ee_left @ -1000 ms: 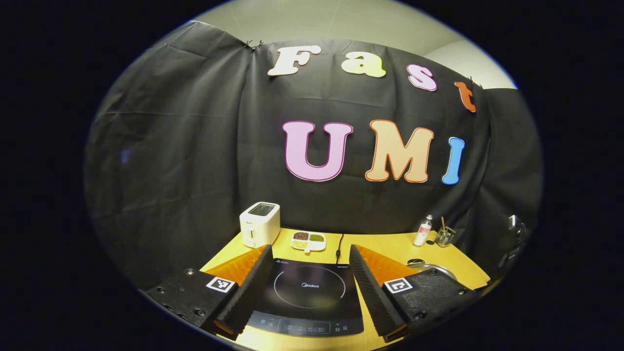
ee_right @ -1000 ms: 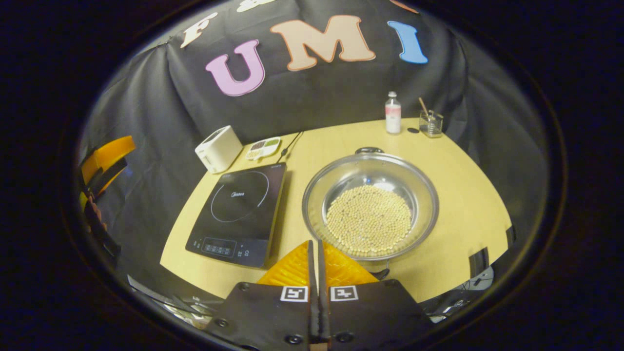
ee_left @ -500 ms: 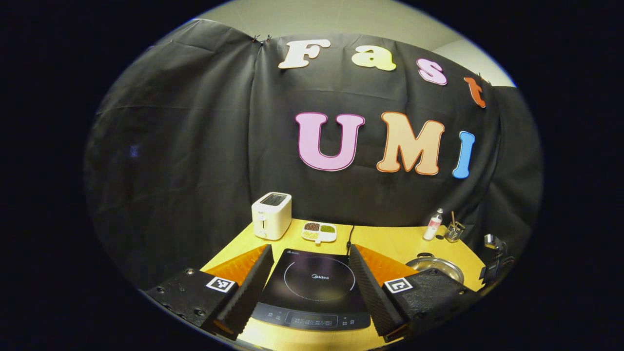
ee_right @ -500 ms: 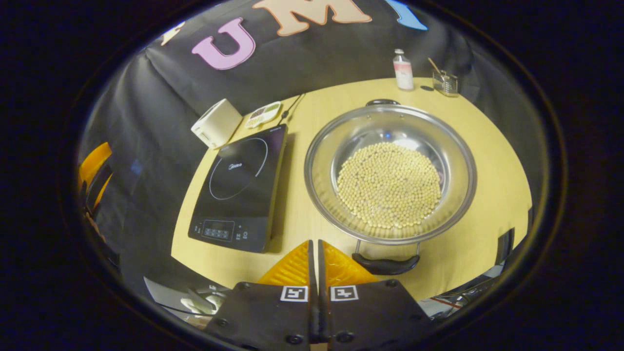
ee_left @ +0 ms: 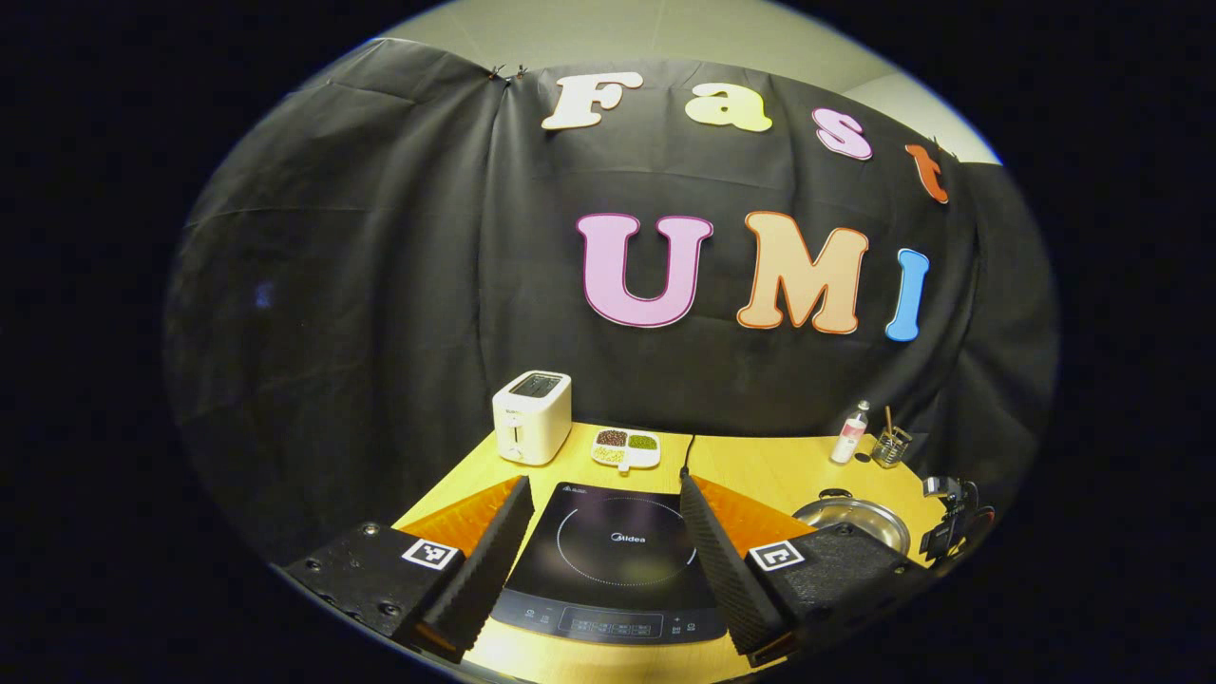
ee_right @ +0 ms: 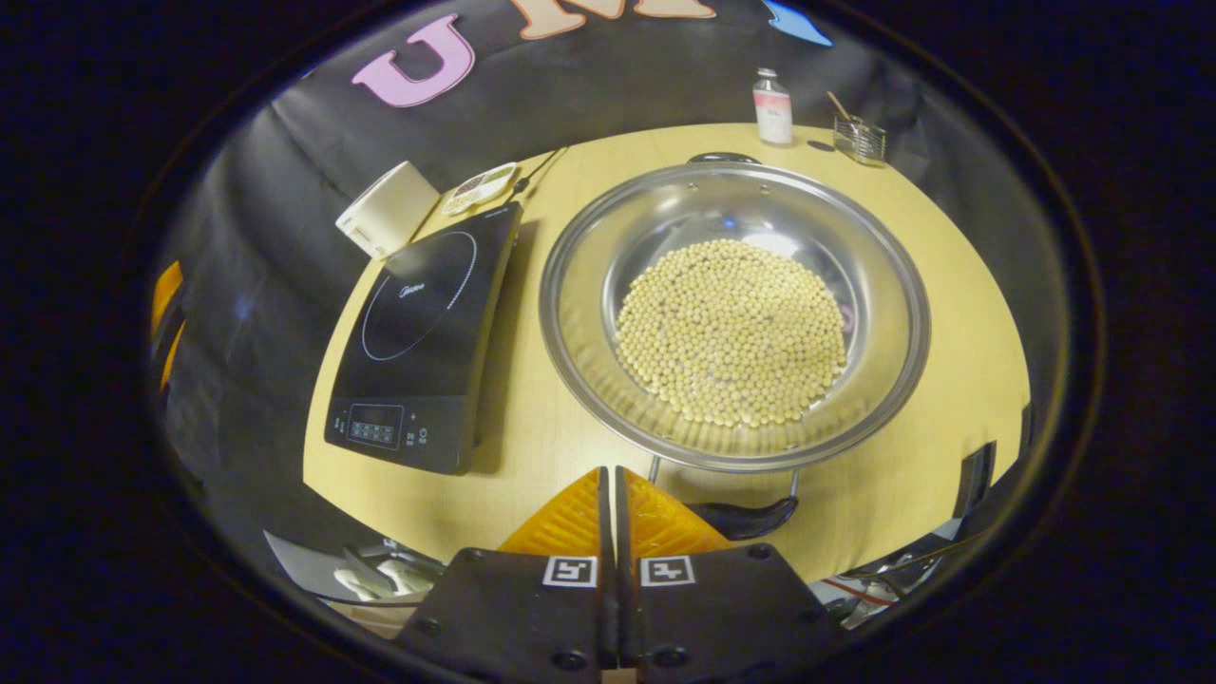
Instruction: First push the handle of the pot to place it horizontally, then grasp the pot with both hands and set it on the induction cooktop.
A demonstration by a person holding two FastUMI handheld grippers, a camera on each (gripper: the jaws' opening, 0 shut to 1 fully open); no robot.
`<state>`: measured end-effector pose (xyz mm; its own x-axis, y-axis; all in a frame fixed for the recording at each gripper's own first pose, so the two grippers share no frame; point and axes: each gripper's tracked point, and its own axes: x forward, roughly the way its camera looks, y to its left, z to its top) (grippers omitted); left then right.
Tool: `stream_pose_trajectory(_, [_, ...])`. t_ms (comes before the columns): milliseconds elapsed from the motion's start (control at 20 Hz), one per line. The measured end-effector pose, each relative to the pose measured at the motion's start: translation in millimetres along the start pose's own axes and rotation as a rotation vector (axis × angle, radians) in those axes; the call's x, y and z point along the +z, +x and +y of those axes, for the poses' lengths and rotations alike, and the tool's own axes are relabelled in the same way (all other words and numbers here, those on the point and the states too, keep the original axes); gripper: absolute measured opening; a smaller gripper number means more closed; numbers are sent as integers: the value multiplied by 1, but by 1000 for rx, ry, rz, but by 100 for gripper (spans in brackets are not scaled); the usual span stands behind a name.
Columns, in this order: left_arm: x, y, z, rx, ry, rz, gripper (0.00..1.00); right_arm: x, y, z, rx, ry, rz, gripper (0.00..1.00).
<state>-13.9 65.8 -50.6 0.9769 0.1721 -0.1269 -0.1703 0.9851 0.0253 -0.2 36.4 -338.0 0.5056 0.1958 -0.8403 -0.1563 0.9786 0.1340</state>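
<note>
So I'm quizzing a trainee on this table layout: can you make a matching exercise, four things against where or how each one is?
Things:
1. pot
2. toaster
3. right gripper
4. left gripper

States or places:
A. fingers shut together
B. fingers spread apart
C. filled with pale beans
D. behind the induction cooktop, near the wall

Pairs: 1-C, 2-D, 3-A, 4-B

right gripper (ee_right: 611,475) lowered nearer pot (ee_right: 733,313) | its near handle (ee_right: 746,518) now beside the fingers | left gripper (ee_left: 603,551) crept forward
</note>
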Motion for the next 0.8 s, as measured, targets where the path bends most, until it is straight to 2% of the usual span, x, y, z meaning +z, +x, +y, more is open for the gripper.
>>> stream_pose_trajectory(50, [0, 1, 0, -3, 3, 0, 95, -1, 0, -2, 1, 7, 4, 2])
stream_pose_trajectory(150, [-2, 1, 3, -10, 10, 0, 95, -1, -1, -9, -16, 12, 4, 0])
stream_pose_trajectory(200, [-2, 1, 4, -14, 13, -2, 92, 0, -1, -13, -34, 10, 0, 3])
stream_pose_trajectory(250, [-2, 1, 5, -20, 16, -3, 96, 0, -1, -18, -58, 4, -3, 3])
stream_pose_trajectory(300, [-2, 1, 6, -26, 18, -4, 95, 0, -2, -24, -83, -4, -8, 0])
stream_pose_trajectory(400, [-5, 1, 9, -39, 24, -2, 92, 1, -3, -36, -130, -11, -17, 3])
stream_pose_trajectory(450, [-6, -1, 11, -47, 26, -1, 95, 2, -4, -42, -148, -9, -19, 3])
stream_pose_trajectory(800, [-8, 6, 13, -87, 47, 0, 92, 6, -11, -90, -261, 21, -37, 3])
